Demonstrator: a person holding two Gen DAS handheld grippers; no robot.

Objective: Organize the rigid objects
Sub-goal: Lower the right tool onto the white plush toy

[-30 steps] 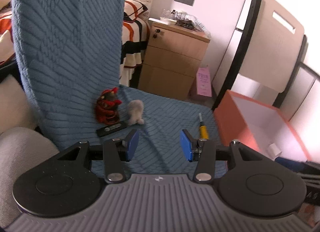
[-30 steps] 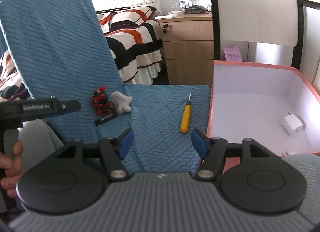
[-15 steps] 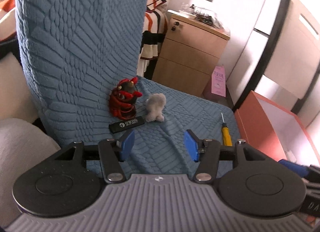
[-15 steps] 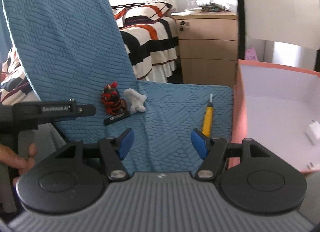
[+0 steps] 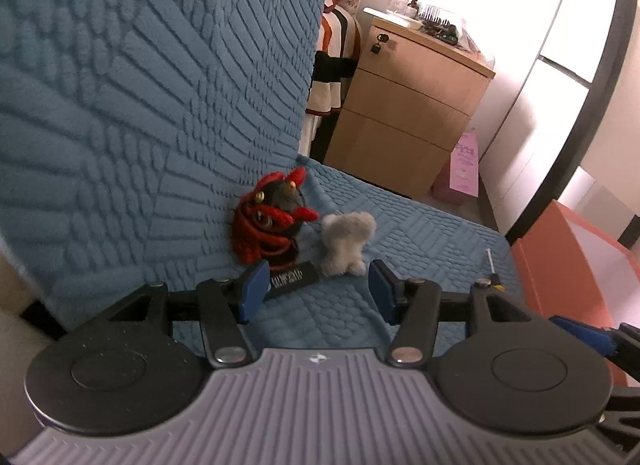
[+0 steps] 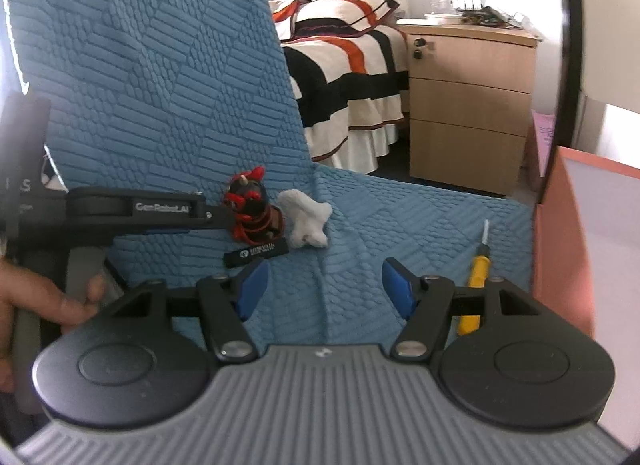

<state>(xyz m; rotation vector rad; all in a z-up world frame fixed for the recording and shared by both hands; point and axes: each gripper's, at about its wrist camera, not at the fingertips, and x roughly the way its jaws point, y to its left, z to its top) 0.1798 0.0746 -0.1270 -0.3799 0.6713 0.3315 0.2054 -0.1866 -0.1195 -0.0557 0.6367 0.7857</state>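
One blue quilted seat (image 6: 360, 225) (striped bed (image 6: 352, 77) behind)

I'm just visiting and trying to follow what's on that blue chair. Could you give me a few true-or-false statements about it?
1. The yellow screwdriver lies on the blue seat. True.
2. The left gripper is clamped on the red and black figurine. False: its jaws stand apart with nothing between them.
3. The white plush toy sits beside the figurine. True.
4. The black bar lies inside the orange box. False: it lies on the seat in front of the figurine.
5. The right gripper holds the screwdriver. False: it is empty.
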